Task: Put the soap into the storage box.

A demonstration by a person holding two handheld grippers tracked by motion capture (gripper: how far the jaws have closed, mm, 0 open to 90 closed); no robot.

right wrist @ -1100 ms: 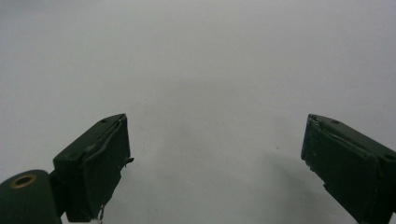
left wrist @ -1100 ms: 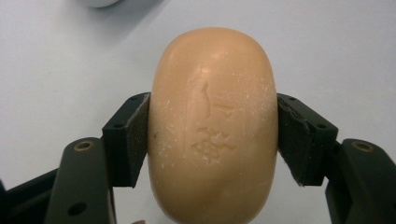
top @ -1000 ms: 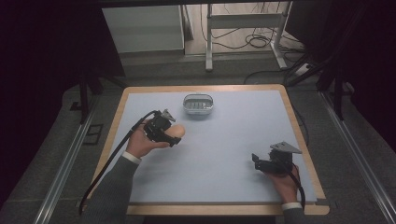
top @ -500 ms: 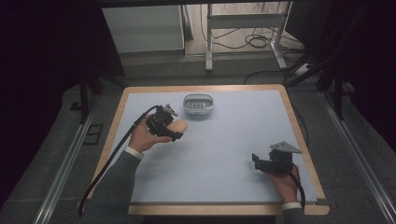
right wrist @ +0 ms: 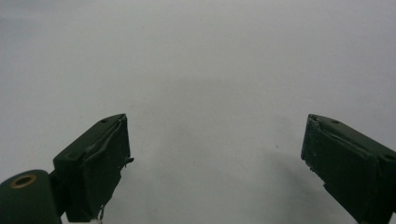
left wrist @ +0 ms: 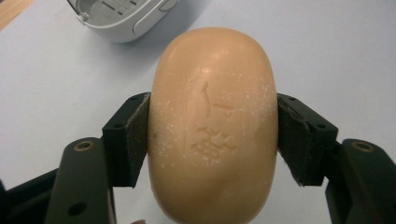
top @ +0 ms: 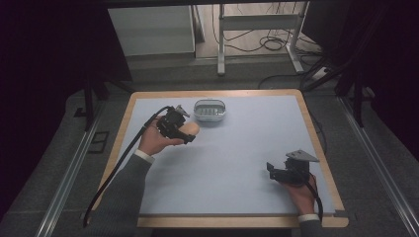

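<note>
Soap (left wrist: 212,126), an oval tan bar with a stamped mark on its upper face and pale dust on its skin, sits clamped between the two black jaws in the left gripper view, each pad pressed flat against one long side of the bar, its rounded end reaching past the pads. In the high view the left gripper (top: 190,132) holds the soap (top: 189,129) above the pale blue mat (top: 232,163), in the left half of the table, with a hand (top: 154,142) wrapped round the grip and a grey sleeve (top: 123,192) coming in from the bottom edge; its black cable (top: 129,148) loops back over the table's left edge. Nearer the person, at the right front of the mat, the right gripper (top: 271,169) rests low in the other hand (top: 300,193), its grey plate (top: 301,156) on top, well apart from the soap. In the right gripper view its jaws stand wide apart with nothing between them, bare mat (right wrist: 210,84) beyond. Farther off, a grey-white dish (top: 210,110) with a slotted floor stands on the mat near the back edge, just beyond the soap; the left gripper view shows the dish (left wrist: 123,16) at the top left, close to the bar but not touching it. Wooden border (top: 316,143) frames the mat.
</note>
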